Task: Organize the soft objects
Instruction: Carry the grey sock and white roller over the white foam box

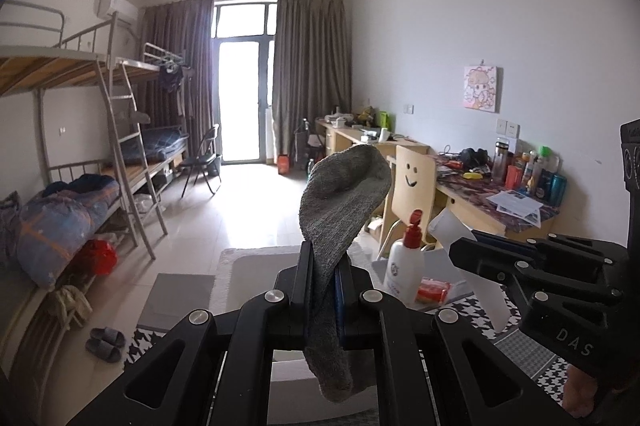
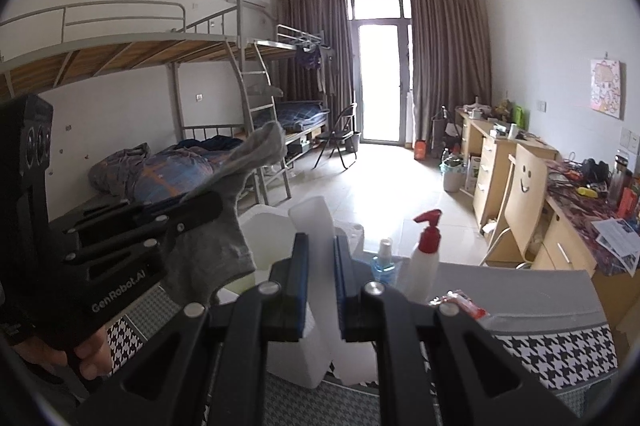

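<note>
**Sock and white container held above the patterned surface**

Bunk beds (image 1: 80, 74) occupy the left side of the room in both wrist views, with a bundled quilt (image 1: 60, 222) on the lower bunk and slippers (image 1: 105, 344) on the floor below.

Left gripper (image 1: 323, 290): fingers fully closed on a grey sock (image 1: 344, 202). The sock is pinched near its middle. One end rises above the fingertips and curls over; the other end hangs below the jaws. In the right wrist view the same gripper (image 2: 192, 214) enters from the left, with the sock (image 2: 224, 234) draped from its tip and a hand (image 2: 90, 354) on its handle.

A white bin (image 2: 268, 226) stands just behind the sock in the right wrist view.

Right gripper (image 2: 322, 286): fingers nearly closed, clamped on the thin wall of a translucent white container (image 2: 316, 222). The container stands up between the pads and extends below them. In the left wrist view this gripper (image 1: 460, 250) enters from the right.

A lotion bottle (image 1: 405, 266) with a red pump stands to the right of centre on the houndstooth-patterned surface (image 2: 560, 354). A small blue bottle (image 2: 384, 262) stands just left of it, and a red packet (image 1: 434, 292) lies just right of it.

A chair (image 1: 412, 186) with a smiley face and a cluttered desk (image 1: 500, 202) line the right wall.
</note>
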`<action>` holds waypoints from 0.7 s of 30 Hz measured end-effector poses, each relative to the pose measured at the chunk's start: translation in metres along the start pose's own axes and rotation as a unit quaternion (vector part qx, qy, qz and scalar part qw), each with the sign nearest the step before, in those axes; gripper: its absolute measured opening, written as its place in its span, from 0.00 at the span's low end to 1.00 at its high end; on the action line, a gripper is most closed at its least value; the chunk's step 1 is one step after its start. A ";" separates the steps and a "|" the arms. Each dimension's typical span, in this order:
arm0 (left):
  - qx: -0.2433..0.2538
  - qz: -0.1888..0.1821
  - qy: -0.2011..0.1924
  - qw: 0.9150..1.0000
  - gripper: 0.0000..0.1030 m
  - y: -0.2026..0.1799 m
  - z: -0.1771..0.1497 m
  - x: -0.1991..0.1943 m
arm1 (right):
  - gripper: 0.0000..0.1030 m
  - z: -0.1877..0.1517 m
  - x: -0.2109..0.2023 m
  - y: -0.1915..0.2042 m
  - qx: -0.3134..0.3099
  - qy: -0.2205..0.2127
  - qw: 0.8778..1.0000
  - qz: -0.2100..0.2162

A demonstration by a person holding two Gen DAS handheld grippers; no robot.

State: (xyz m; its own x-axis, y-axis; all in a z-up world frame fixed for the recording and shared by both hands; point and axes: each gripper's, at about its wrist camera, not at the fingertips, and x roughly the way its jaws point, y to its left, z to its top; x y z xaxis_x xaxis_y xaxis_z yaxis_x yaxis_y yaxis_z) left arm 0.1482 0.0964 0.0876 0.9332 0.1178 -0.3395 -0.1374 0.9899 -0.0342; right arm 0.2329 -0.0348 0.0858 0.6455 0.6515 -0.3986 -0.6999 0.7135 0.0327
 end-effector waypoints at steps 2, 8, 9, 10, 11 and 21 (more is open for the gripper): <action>-0.001 0.003 0.003 1.000 0.09 0.002 0.001 0.003 | 0.14 0.001 0.005 0.002 0.001 0.005 1.000 0.006; -0.014 0.010 0.018 1.000 0.09 0.015 0.000 0.018 | 0.14 0.005 0.025 0.013 -0.005 0.021 1.000 0.016; -0.014 0.011 0.020 1.000 0.09 0.016 -0.001 0.019 | 0.14 0.006 0.028 0.013 -0.005 0.023 1.000 0.017; -0.014 0.011 0.021 1.000 0.09 0.017 -0.001 0.020 | 0.14 0.006 0.030 0.012 -0.004 0.024 1.000 0.016; -0.015 0.013 0.024 1.000 0.09 0.019 -0.001 0.022 | 0.14 0.006 0.032 0.012 -0.003 0.026 1.000 0.016; -0.016 0.027 0.048 0.998 0.09 0.022 -0.003 0.042 | 0.14 0.008 0.049 0.009 0.002 0.042 0.999 0.018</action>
State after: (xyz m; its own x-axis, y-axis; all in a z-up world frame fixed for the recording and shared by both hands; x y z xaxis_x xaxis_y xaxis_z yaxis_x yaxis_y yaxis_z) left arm 0.1834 0.1226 0.0701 0.8877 0.1621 -0.4309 -0.1996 0.9789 -0.0430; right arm 0.2601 0.0056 0.0740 0.5918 0.6527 -0.4731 -0.7207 0.6913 0.0520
